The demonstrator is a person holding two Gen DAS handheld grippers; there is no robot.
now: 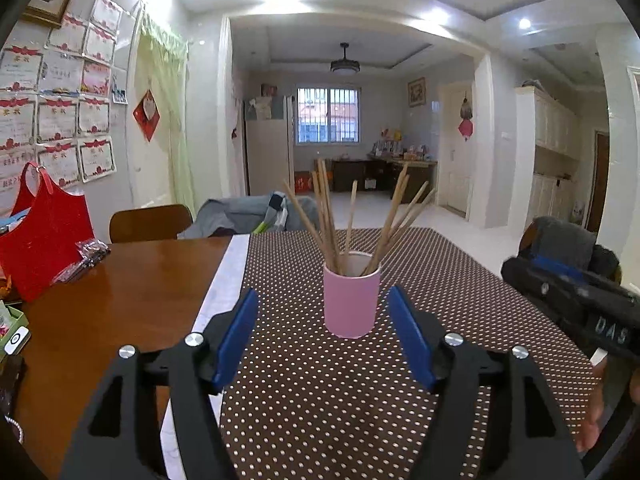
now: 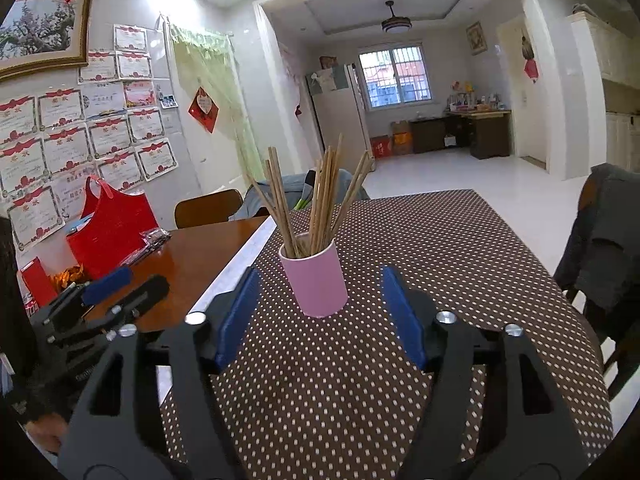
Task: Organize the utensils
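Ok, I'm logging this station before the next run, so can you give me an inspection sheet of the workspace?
Surface: wooden table, right part under a brown polka-dot tablecloth.
Job's things: pink cup upright on the cloth, holding wooden chopsticks that fan out; no loose ones seen.
Clutter: red bag and small plastic packets on the bare wood, left.
Grippers: left gripper open, empty; right gripper open, empty; both short of the cup.
Cables: nothing seen.
Surroundings: chairs with draped clothing, certificates on the wall, open room beyond.
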